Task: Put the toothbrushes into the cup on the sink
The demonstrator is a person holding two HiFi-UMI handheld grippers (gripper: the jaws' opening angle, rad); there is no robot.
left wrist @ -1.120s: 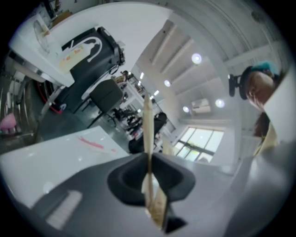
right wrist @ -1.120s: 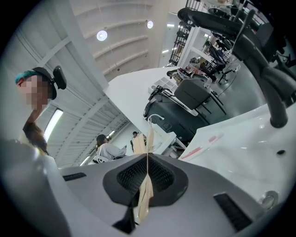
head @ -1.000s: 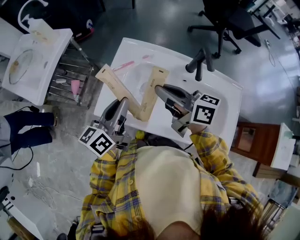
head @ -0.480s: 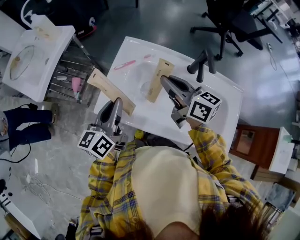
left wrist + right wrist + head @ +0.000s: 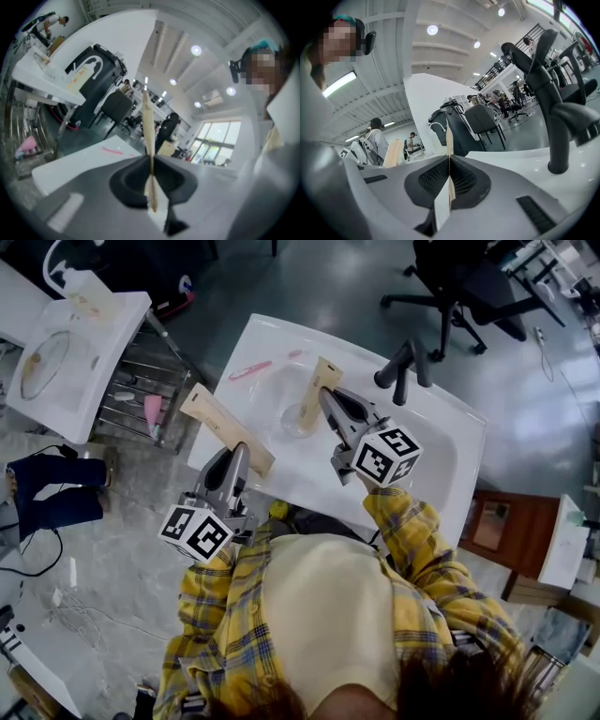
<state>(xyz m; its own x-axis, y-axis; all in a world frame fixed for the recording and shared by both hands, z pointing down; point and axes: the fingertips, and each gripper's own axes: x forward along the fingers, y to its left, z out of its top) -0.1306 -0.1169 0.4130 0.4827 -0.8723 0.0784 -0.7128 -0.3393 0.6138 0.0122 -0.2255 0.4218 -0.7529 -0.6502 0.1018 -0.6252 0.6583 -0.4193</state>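
Each toothbrush is in a flat tan cardboard pack. My right gripper (image 5: 330, 401) is shut on one pack (image 5: 317, 388), held slanted over the white sink (image 5: 441, 446). That pack's lower end is at the mouth of the clear cup (image 5: 298, 420). My left gripper (image 5: 241, 454) is shut on the other pack (image 5: 223, 427), which juts up-left over the sink's left edge. Each gripper view shows its pack edge-on between closed jaws: left gripper (image 5: 151, 176) with pack (image 5: 148, 136), right gripper (image 5: 450, 171) with pack (image 5: 449, 138). A pink toothbrush (image 5: 249, 369) lies bare on the sink's far left.
A black faucet (image 5: 401, 367) stands at the sink's far side, to the right of the right gripper. A second white basin (image 5: 66, 352) and a metal rack (image 5: 141, 381) stand to the left. An office chair (image 5: 469, 287) is beyond; a wooden stand (image 5: 492, 521) is at the right.
The two packs, crossed a second ago, have come apart. The right gripper rolled and carried its pack toward the cup, so its lower end now sits at the mouth. The left gripper barely moved.
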